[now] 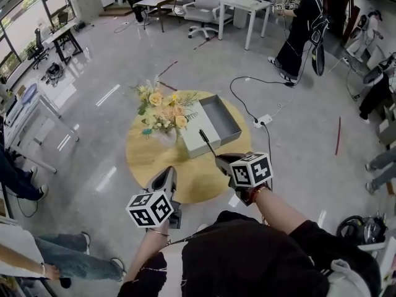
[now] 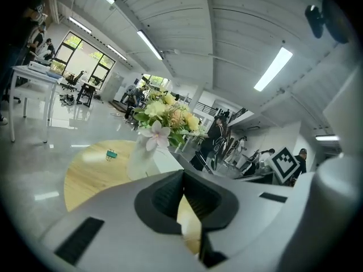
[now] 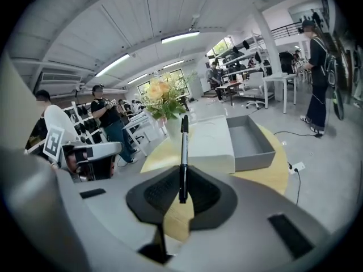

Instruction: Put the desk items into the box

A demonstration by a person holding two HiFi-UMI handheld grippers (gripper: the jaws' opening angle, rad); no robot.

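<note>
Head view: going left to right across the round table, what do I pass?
vase of flowers → white lid → open grey box. The pen held in the right gripper lies across the lid, so it is left out.

No word, number or brand name is legible on anything here. The only signs are black-and-white square marker patterns, without letters, printed on the white plastic cube (image 1: 150, 208) of the left gripper (image 1: 167, 175) and on the matching white cube (image 1: 252, 169) of the right gripper (image 1: 220, 160).
</note>
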